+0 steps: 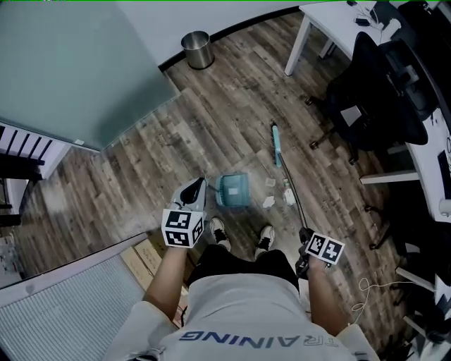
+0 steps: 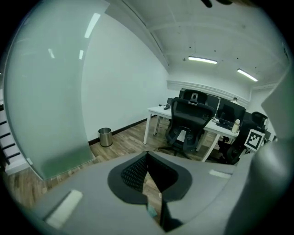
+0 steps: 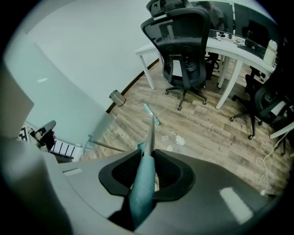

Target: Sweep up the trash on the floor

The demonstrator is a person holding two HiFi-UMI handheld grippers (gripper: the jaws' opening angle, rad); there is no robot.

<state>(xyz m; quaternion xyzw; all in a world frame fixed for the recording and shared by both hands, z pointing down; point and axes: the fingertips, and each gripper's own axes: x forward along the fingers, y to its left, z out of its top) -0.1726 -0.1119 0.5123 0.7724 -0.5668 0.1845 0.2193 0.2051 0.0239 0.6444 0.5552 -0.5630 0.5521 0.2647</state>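
My left gripper [image 1: 197, 187] hangs just left of a teal dustpan [image 1: 232, 190] that stands on the wood floor. In the left gripper view its jaws [image 2: 147, 160] are shut, with nothing seen between the pads, and a sliver of teal shows below. My right gripper [image 1: 305, 240] is shut on the broom's teal grip [image 3: 142, 183]. The thin broom handle [image 1: 290, 194] runs forward to the teal broom head [image 1: 276, 144] on the floor. Pale scraps of trash [image 1: 268, 202] lie between dustpan and handle and show again past the right jaws as trash [image 3: 179, 140].
A metal bin [image 1: 198, 49] stands by the wall beside a frosted glass partition [image 1: 70, 70]. Black office chairs [image 1: 366, 99] and a white desk [image 1: 331, 21] fill the right side. The person's shoes [image 1: 217, 233] are just behind the dustpan. A cable [image 1: 366, 289] lies at right.
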